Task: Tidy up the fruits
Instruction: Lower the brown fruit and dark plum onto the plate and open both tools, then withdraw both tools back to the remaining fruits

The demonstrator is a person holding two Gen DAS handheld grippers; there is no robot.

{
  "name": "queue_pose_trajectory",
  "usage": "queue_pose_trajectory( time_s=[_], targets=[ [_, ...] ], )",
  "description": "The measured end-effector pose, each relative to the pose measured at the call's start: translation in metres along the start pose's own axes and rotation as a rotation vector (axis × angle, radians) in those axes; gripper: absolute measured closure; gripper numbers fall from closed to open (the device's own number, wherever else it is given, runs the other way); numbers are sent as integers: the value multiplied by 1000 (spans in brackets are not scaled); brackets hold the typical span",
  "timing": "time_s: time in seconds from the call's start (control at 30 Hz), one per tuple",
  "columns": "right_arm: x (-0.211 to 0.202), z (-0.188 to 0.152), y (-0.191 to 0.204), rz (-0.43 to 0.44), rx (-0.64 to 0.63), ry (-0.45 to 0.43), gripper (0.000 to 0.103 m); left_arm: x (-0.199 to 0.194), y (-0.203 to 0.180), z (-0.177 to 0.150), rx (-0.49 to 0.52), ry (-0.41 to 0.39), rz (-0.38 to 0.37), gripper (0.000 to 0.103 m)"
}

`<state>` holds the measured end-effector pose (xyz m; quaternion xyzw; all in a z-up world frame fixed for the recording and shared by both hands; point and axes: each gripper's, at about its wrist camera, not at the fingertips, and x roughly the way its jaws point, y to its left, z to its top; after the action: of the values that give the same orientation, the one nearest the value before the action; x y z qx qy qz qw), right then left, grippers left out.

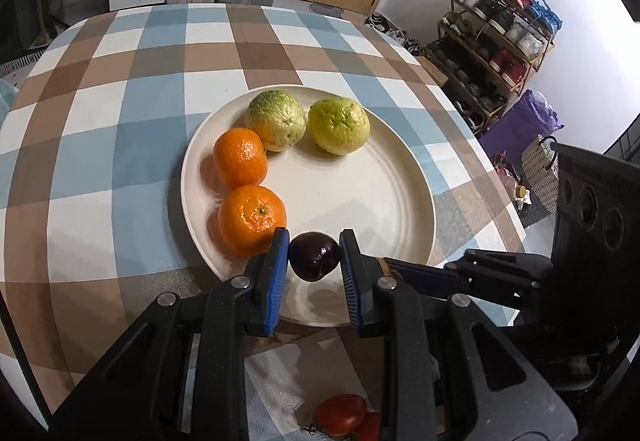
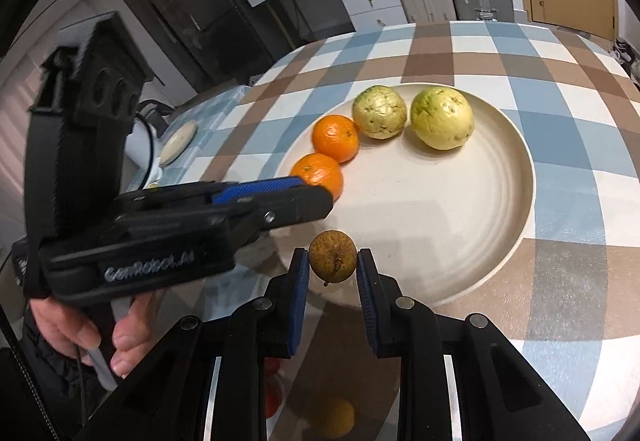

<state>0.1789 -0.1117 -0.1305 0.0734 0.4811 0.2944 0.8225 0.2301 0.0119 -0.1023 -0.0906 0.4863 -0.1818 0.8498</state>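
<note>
Two small round fruits are held above the plate's [image 1: 420, 177] near rim: your left gripper [image 1: 314, 255] clamps a dark plum [image 1: 315, 256], your right gripper [image 2: 333, 261] a brown fruit [image 2: 333, 256]. Both look light, smooth and bruisable; grip gently across the middle.

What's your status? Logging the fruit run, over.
Left gripper shut on dark purple fruit, over plate. Right gripper shut on brown speckled fruit, at plate's near rim. Nothing in the way.
</note>
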Motion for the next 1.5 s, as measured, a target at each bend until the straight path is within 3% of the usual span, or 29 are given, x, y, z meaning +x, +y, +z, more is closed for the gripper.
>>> queue_pose_trajectory(
  time_s=[0.3, 0.37, 0.47, 0.57, 0.63, 1.0, 1.07, 1.13, 1.27, 1.37, 1.43, 1.5],
  targets=[
    [10, 2, 4, -13, 4, 0, 77, 3, 0, -2, -10, 3, -1, 80],
    [12, 1, 4, -6, 15, 8, 73, 3, -1, -3, -7, -1, -2, 80],
    [8, 1, 5, -2, 10, -15, 57, -3, -1, -3, -9, -22, -11, 80],
    [-3, 1, 5, -2, -5, -46, 53, -11, -4, -3, -3, -43, -42, 69],
    [-11, 0, 3, 4, -9, -49, 52, -16, -6, -3, -1, -55, -61, 50],
    [-74, -16, -20, -45, 47, -153, 42, -58, -25, -16, 12, -159, 4, 46],
    [-83, -21, -19, -54, 48, -164, 42, -70, -32, -26, 22, -184, 56, 40],
    [-90, -25, -19, -60, 51, -176, 39, -83, -36, -37, 33, -219, 91, 26],
    [-107, -34, -15, -62, 58, -221, 32, -104, -47, -60, 45, -270, 143, 21],
    [-120, -41, -11, -60, 66, -260, 19, -119, -52, -74, 40, -302, 187, 17],
    [-130, -47, -9, -60, 76, -297, 6, -131, -55, -85, 26, -338, 212, 4],
    [-140, -54, -8, -55, 85, -331, 5, -141, -56, -94, 11, -367, 215, 1]
  ],
)
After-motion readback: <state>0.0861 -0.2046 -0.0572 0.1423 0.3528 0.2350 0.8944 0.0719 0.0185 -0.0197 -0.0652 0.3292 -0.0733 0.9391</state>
